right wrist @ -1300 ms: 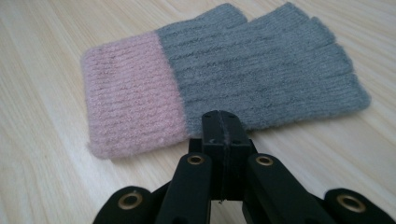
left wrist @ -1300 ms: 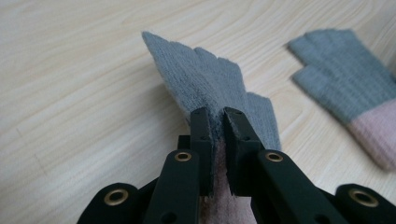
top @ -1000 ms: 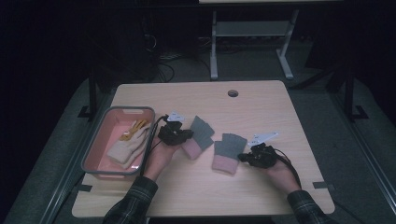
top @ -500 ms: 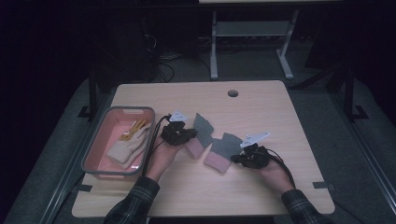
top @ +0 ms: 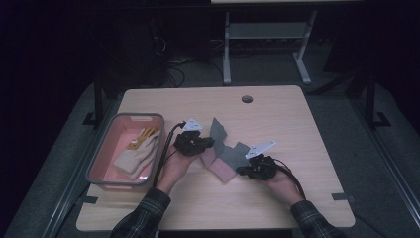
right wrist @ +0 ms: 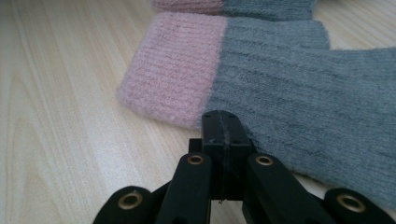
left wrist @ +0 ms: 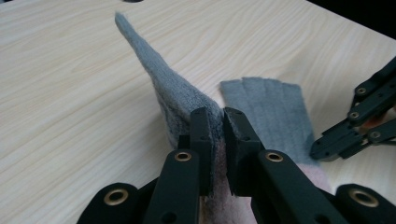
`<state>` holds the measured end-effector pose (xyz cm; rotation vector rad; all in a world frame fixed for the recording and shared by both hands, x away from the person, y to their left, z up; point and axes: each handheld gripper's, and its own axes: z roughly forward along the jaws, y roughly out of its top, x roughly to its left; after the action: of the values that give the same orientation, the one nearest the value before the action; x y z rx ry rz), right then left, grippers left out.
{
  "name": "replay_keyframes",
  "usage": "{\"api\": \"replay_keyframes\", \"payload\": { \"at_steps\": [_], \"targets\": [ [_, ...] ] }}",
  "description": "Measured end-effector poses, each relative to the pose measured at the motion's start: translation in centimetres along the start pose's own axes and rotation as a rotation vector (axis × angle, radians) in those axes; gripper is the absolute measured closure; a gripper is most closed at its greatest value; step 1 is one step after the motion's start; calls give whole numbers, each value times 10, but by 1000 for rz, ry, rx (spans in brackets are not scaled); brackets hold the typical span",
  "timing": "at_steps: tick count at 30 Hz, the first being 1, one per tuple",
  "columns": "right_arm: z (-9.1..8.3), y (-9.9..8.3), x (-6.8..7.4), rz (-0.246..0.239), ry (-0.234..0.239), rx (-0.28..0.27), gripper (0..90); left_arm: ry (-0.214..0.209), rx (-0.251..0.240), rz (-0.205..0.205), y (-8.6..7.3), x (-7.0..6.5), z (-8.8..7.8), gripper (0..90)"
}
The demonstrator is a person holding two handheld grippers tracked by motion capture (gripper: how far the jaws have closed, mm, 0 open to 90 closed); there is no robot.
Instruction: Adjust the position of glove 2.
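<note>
Two grey-and-pink knitted socks point(top: 224, 156) overlap; left gripper point(left wrist: 218, 122) pinches one, right gripper point(right wrist: 223, 122), jaws closed empty, risks snagging both.

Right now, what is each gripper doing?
Left gripper: shut on one grey and pink sock.
Right gripper: shut on the other sock's edge.

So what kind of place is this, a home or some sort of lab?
Most likely a lab or recording room, not a home. A bare wooden table stands in a dark room, cables lie on the floor behind it, and socks are being handled with black tongs, beside a pink bin.
</note>
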<state>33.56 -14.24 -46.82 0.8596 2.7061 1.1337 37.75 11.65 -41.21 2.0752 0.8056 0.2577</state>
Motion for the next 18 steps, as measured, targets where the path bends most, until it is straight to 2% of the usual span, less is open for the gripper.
{"api": "replay_keyframes", "payload": {
  "at_steps": [4, 8, 13, 14, 18],
  "targets": [
    [0, 0, 0, 0, 2, 0, 900, -24, -4, 13, 2, -9, 2, 824],
    [0, 0, 1, 3, 2, 3, 900, -47, 2, 43, 3, -19, 5, 824],
    [0, 0, 0, 1, 4, 1, 900, -80, 34, 88, 4, -33, 13, 823],
    [0, 0, 0, 2, 5, 1, 900, -85, 34, 81, 3, -36, 15, 823],
    [0, 0, 1, 3, 4, 1, 900, -103, 50, 99, 1, -42, 21, 818]
  ]
}}
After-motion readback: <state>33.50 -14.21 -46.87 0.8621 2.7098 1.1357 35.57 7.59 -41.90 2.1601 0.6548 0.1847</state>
